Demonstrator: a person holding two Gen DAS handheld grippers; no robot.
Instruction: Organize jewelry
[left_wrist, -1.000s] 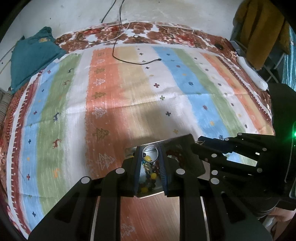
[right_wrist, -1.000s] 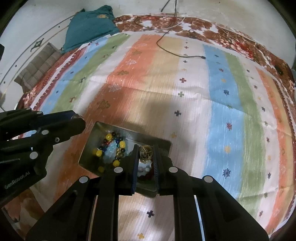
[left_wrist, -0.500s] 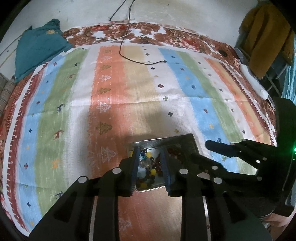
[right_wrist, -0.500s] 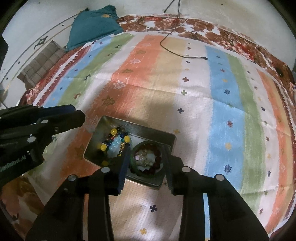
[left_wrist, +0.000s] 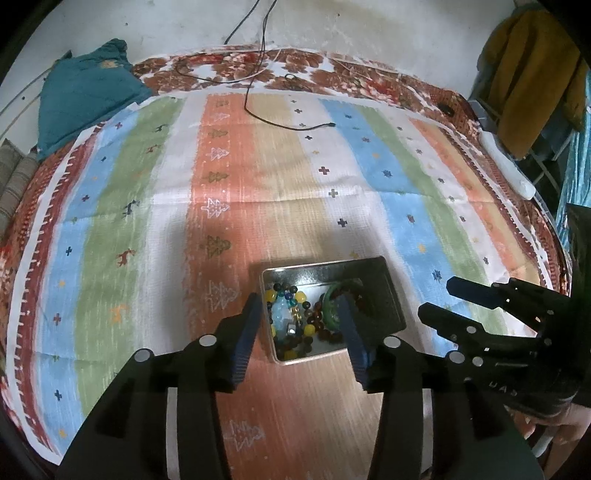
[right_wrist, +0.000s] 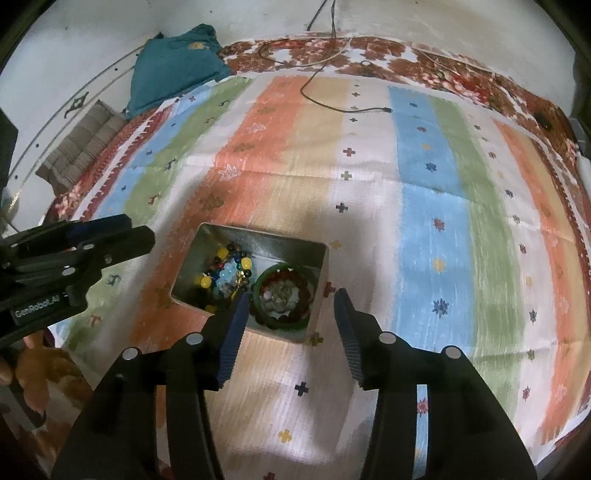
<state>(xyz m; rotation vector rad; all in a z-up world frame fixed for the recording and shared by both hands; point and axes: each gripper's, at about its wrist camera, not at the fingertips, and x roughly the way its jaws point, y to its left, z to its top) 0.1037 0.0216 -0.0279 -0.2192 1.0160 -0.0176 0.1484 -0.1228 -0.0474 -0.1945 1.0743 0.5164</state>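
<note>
Both grippers have pulled back and spread since a second ago, when each was nearly closed down inside the tin.

Striped cloth (left_wrist: 332, 177) covers the bed, its bands running away from the cameras. On it, just ahead of both grippers, sits the metal tin (right_wrist: 258, 238), a rectangle whose long axis runs left to right across the left wrist view and slants from upper left to lower right in the right wrist view.

Left gripper (left_wrist: 299, 325) hovers over the tin's near-left part with jaws released and wide, holding nothing. Right gripper (right_wrist: 291, 310) hovers at the tin's near-right end, jaws likewise released and empty.

Inside, a green bangle (right_wrist: 282, 295) lies flat at the right end, ringing a dark beaded bracelet. A multicoloured bead bracelet (right_wrist: 229, 269) with yellow and blue beads fills the left end.
</note>
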